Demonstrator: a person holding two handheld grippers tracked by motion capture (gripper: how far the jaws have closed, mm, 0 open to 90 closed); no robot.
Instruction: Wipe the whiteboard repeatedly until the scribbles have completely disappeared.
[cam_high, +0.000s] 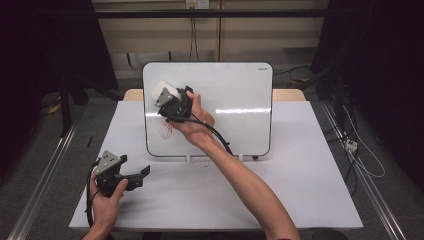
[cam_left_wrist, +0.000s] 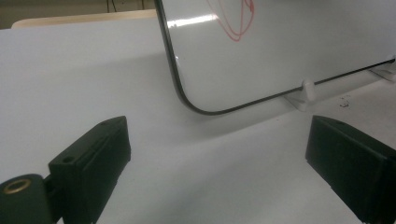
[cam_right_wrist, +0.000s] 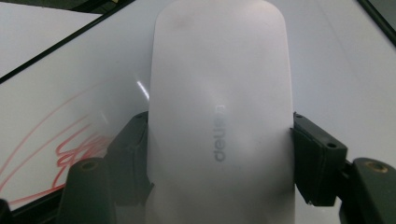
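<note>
A whiteboard (cam_high: 230, 95) stands upright on small feet at the back of the table. Red scribbles (cam_high: 165, 129) mark its lower left part. My right gripper (cam_high: 167, 97) is raised against the board's upper left area and is shut on a white board eraser (cam_high: 161, 91). In the right gripper view the white eraser (cam_right_wrist: 219, 116) sits between the two black jaws, with the red scribbles (cam_right_wrist: 74, 149) off to the left. My left gripper (cam_high: 140, 175) rests low at the table's front left, open and with nothing between its jaws. It faces the board's lower corner (cam_left_wrist: 187, 100).
The white table top (cam_high: 300, 190) stretches in front of and to the right of the board. A black cable (cam_high: 220, 137) trails from the right gripper along the forearm. Dark stands and loose cables (cam_high: 360, 150) lie on the floor beside the table.
</note>
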